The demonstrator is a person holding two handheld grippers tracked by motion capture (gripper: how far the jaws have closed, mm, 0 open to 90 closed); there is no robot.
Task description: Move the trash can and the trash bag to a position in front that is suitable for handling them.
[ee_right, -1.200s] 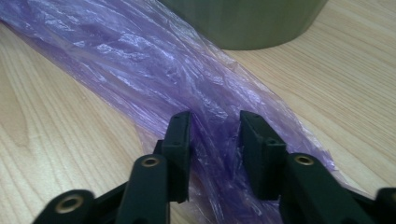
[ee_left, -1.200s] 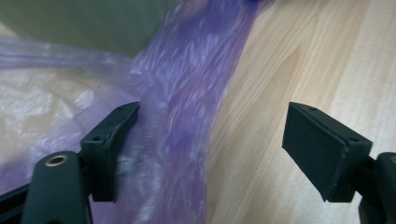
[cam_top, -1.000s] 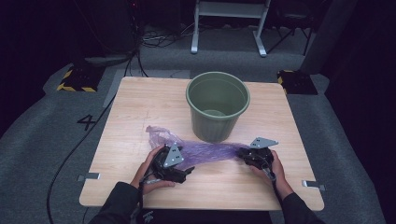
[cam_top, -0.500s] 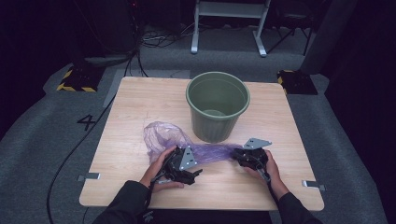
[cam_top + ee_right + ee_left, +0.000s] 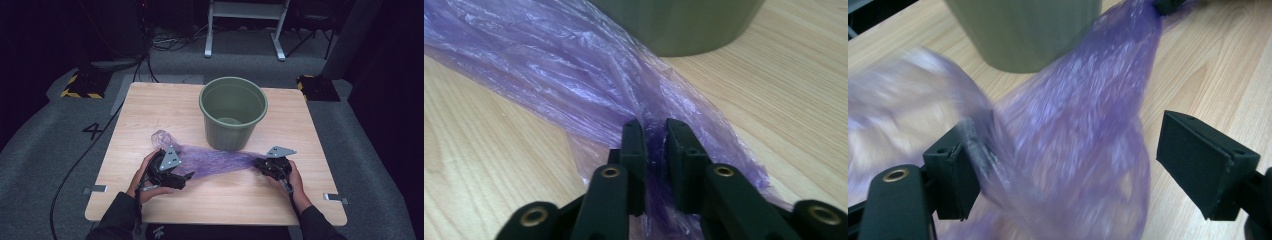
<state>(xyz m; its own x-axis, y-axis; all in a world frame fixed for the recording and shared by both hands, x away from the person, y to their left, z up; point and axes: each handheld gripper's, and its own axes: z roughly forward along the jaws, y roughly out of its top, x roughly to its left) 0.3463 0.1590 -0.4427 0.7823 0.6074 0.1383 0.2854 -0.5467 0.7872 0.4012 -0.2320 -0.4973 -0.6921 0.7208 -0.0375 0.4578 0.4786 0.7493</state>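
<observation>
Both grippers [image 5: 187, 176] [image 5: 257, 162] at bag [image 5: 220, 160] ends

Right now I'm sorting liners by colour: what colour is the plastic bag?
Translucent purple; the plastic bag shows best in the right gripper view.

— What colour is the thin crinkled plastic bag [image 5: 215, 161]?
— Translucent purple, with pale glossy streaks.
— And the round plastic bucket [image 5: 233, 112]?
— Plain dull olive green.
— The rectangular wooden table [image 5: 150, 112]?
— Light tan with fine straight grain lines; both grippers' jaws are matte black.
</observation>
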